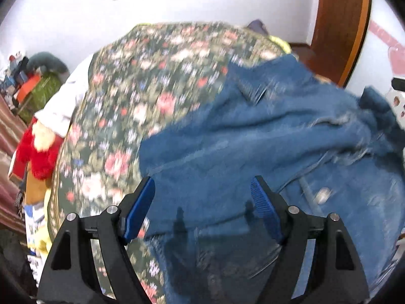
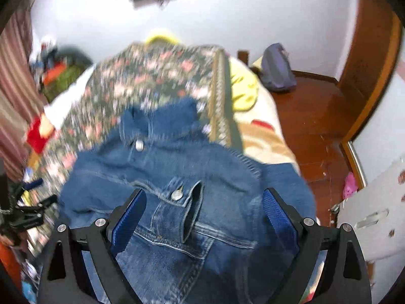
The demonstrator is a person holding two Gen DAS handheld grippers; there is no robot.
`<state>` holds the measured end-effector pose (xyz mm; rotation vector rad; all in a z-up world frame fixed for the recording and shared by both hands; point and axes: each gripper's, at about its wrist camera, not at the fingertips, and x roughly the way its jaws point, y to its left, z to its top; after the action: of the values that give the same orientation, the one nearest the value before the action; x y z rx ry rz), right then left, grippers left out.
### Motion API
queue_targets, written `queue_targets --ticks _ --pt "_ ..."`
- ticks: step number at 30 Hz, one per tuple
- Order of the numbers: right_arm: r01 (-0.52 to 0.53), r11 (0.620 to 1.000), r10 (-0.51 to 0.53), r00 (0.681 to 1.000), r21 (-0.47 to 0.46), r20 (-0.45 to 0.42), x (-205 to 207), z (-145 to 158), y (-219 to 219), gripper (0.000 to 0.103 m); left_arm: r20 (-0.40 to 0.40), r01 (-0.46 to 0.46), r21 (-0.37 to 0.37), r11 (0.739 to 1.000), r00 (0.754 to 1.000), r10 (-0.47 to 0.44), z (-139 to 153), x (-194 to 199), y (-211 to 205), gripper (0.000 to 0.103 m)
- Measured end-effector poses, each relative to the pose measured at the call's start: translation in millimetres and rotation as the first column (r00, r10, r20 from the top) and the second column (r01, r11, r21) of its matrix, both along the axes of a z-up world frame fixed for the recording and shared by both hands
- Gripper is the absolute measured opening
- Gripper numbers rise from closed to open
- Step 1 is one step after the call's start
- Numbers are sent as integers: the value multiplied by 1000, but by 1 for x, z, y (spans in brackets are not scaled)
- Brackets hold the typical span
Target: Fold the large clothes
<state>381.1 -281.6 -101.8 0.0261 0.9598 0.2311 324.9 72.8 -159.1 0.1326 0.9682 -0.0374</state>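
Right hand-held gripper (image 2: 203, 211), jaws apart, over denim jacket (image 2: 177, 167), collar pointing away.

The denim jacket (image 2: 192, 177) was blurred and its near part cut off; the floral bedcover (image 1: 131, 96) was also blurred.

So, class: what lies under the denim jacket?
The denim jacket lies on a floral bedspread, which shows around it. Whatever is directly beneath the jacket is covered.

White walls (image 2: 227, 12), reddish wooden floor (image 2: 311, 116), floral-covered bed (image 1: 152, 76).
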Motion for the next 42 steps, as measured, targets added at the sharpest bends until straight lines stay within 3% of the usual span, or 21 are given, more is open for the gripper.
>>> queue_targets --ticks 4,9,15,20,28,32,35,38,40,42 --pt "103 992 -105 994 76 27 -10 20 -47 92 28 49 -25 998 998 -49 17 22 -30 78" --pt "269 960 -271 962 76 21 -30 19 -112 92 2 138 -61 989 990 -138 13 46 -79 78" --pt "410 904 -395 909 122 -131 -51 -28 -171 92 -95 213 -59 975 971 -218 -25 75 -133 78" --pt "521 833 -468 842 183 -267 -61 -78 -199 92 -175 244 -35 969 953 -246 -55 90 -159 78" --pt "570 767 -432 798 294 -420 -41 -135 -205 92 -188 272 57 960 948 -258 -73 113 -196 78" --pt "607 711 -406 767 355 -497 -33 -161 -208 92 -212 231 20 973 952 -222 -83 132 -194 78" --pt "616 701 -418 763 359 -493 -27 -168 -207 91 -211 213 24 977 956 -204 -84 138 -194 78" --pt "614 700 -425 769 364 -478 -17 -169 -207 73 -191 214 43 976 961 -202 -78 135 -194 78" --pt "595 715 -413 783 368 -465 -10 -167 -204 51 -154 224 64 972 965 -212 -68 127 -195 78" --pt "588 724 -411 787 359 -460 -4 -166 -201 36 -124 235 76 969 967 -225 -57 119 -195 78"
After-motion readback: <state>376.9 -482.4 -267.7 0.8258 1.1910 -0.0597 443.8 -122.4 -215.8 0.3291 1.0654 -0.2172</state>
